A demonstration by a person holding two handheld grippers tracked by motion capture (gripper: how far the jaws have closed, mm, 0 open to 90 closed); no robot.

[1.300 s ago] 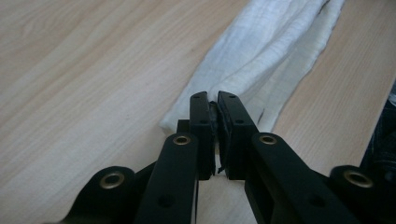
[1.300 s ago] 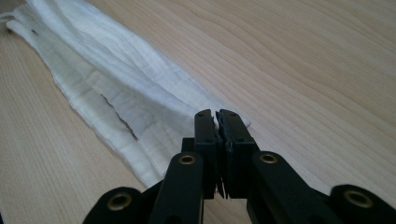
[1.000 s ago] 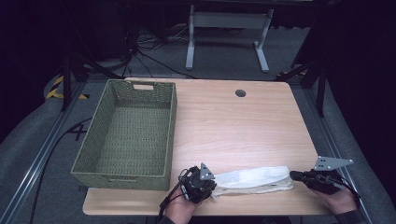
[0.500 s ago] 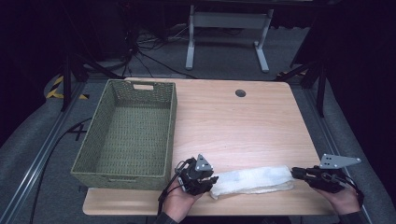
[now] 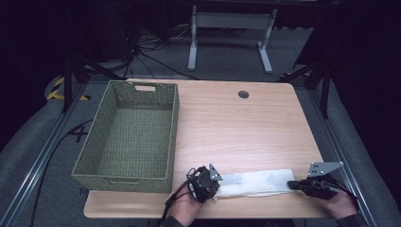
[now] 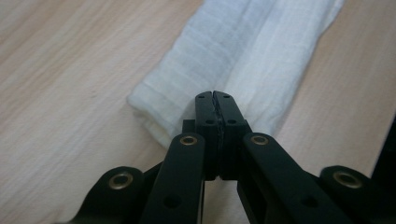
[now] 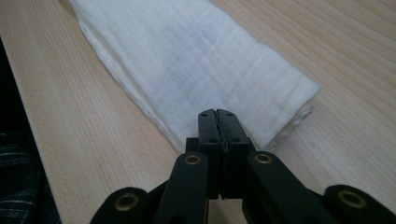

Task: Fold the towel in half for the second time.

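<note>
A white folded cloth (image 5: pixel 255 184) lies as a long flat strip near the front edge of the wooden table (image 5: pixel 236 127). My left gripper (image 5: pixel 219 186) rests at the cloth's left end and my right gripper (image 5: pixel 290 184) at its right end, both pointing inward. In the left gripper view the cloth (image 6: pixel 243 51) stretches away under my left gripper (image 6: pixel 215 95). Those jaws have just been closing and now meet, with no fabric seen between them. In the right gripper view my right gripper (image 7: pixel 217 113) has likewise just closed over the end of the cloth (image 7: pixel 196 60), with no fabric showing in the seam.
A green woven basket (image 5: pixel 176 118) stands empty on the table's left half, close to my left hand. A round cable hole (image 5: pixel 243 94) sits near the far edge. Bare wood lies between the cloth and the far edge.
The cloth looked rumpled and curved a second ago and now lies straighter and flatter. Both hands have stayed at its ends, shifting only slightly.
</note>
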